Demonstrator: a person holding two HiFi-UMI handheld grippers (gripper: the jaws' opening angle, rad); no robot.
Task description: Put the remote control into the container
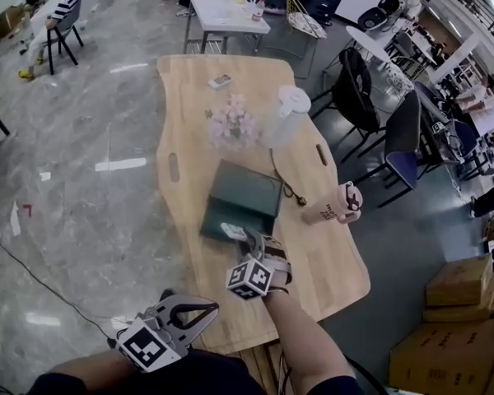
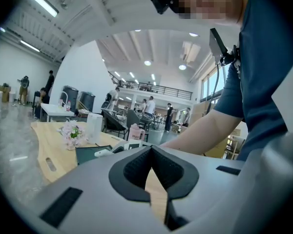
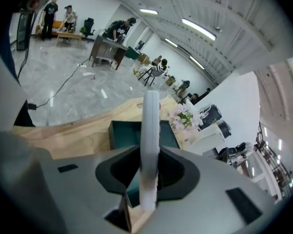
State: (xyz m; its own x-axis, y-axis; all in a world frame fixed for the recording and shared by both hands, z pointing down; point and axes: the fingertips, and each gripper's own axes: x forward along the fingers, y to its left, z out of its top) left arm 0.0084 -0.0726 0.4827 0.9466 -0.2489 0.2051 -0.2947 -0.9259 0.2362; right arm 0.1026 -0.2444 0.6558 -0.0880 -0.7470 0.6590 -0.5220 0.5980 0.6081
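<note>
A white remote control [image 1: 233, 232] is clamped in my right gripper [image 1: 249, 242] just above the near edge of the dark green container [image 1: 249, 194] in the middle of the wooden table [image 1: 189, 97]. In the right gripper view the remote control [image 3: 150, 126] stands lengthwise between the jaws of the right gripper [image 3: 149, 156], pointing over the container [image 3: 121, 133]. My left gripper [image 1: 207, 309] hangs by the table's near left corner, away from the container. It is shut with nothing in it, and its tips meet in its own view [image 2: 150, 149].
Beyond the container stand a bunch of pale flowers [image 1: 230, 124] and a white jug [image 1: 286, 113]. A pink cup [image 1: 334, 206] lies at the right edge. A small object [image 1: 220, 81] sits at the far end. Dark chairs [image 1: 358, 97] line the right side.
</note>
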